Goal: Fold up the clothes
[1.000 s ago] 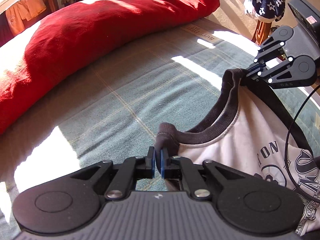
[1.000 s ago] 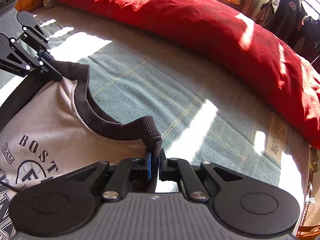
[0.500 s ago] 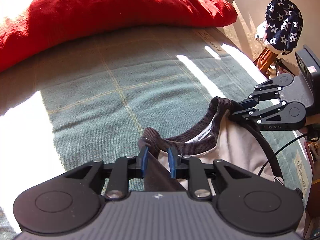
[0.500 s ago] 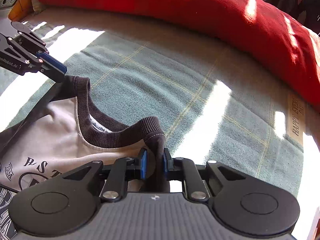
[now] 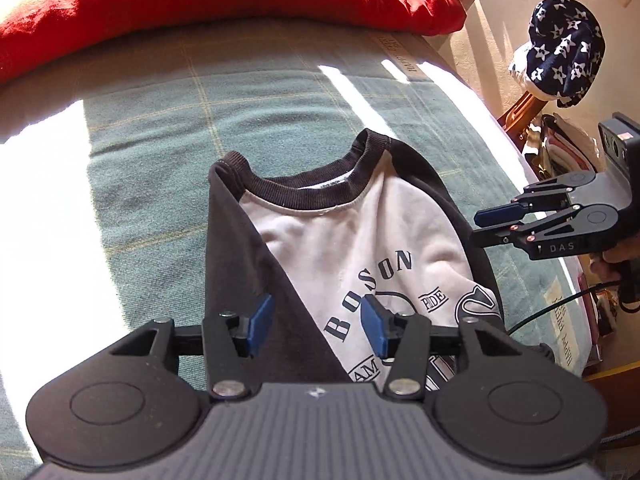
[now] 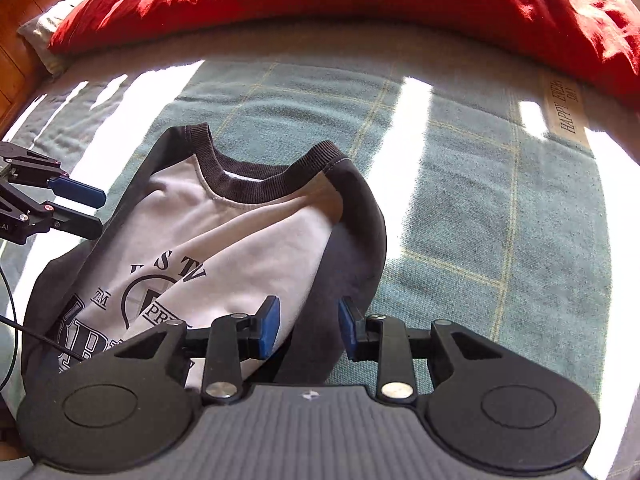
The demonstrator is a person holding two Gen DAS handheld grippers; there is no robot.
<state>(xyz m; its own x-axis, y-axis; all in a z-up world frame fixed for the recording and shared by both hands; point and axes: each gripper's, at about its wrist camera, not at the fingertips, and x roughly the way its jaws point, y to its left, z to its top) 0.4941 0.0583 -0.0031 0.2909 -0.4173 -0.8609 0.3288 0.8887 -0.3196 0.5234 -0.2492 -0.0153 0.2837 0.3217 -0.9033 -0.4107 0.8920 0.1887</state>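
— Are both grippers letting go now?
— Yes: left gripper (image 5: 316, 326) and right gripper (image 6: 307, 328) are opening, holding nothing; the sweatshirt (image 5: 344, 248), pinched by the collar a moment ago, is lying on the bed (image 5: 160, 136), awaiting folding.

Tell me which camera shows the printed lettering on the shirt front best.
The left wrist view: the shirt print reads mostly unbroken there. In the right wrist view the print is creased, with folded fabric hiding part of it.

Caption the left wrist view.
Left claw opening above the shirt laid on the green blanket.
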